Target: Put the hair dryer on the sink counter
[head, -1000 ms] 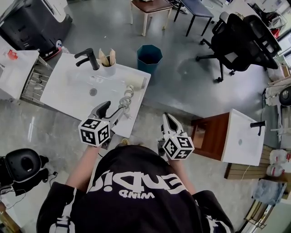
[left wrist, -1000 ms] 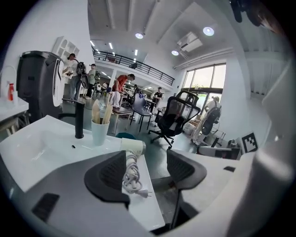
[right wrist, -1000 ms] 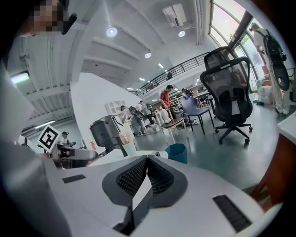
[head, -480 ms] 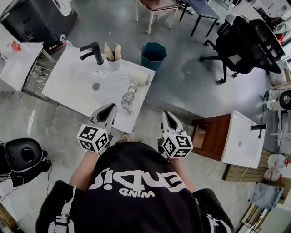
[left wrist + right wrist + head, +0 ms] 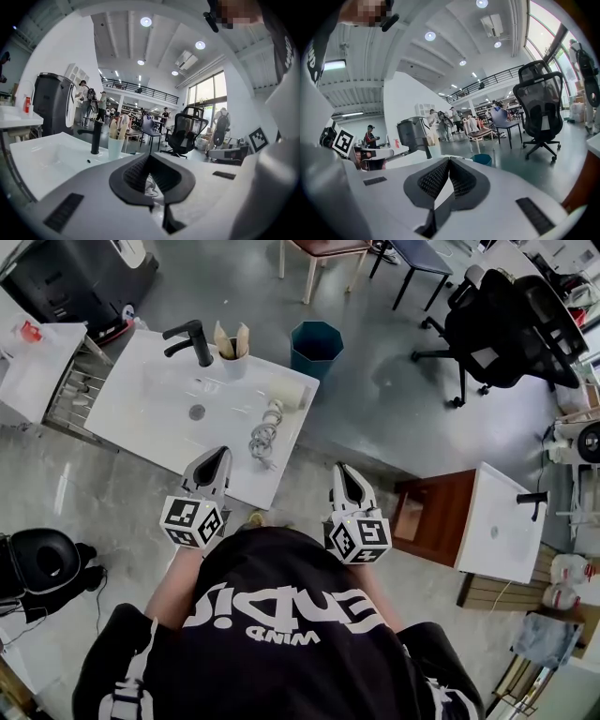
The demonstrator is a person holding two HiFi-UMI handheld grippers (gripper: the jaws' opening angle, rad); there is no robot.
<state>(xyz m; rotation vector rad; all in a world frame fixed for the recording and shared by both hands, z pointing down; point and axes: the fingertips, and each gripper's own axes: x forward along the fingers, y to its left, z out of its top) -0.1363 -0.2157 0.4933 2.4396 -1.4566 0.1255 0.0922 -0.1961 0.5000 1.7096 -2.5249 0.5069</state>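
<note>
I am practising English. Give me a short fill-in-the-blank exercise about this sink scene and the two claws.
1. The hair dryer lies on the white sink ____.
2. The black faucet stands beside a white ____ holding wooden sticks.
3. The left claw and the right claw are both ____ and empty.
4. A teal ____ stands on the floor.
Missing words: counter, cup, shut, bin.

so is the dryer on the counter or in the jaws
On the counter. The dryer lies by its right edge beside the coiled cord; the left gripper, jaws just closed empty, sits clear of it.
</note>
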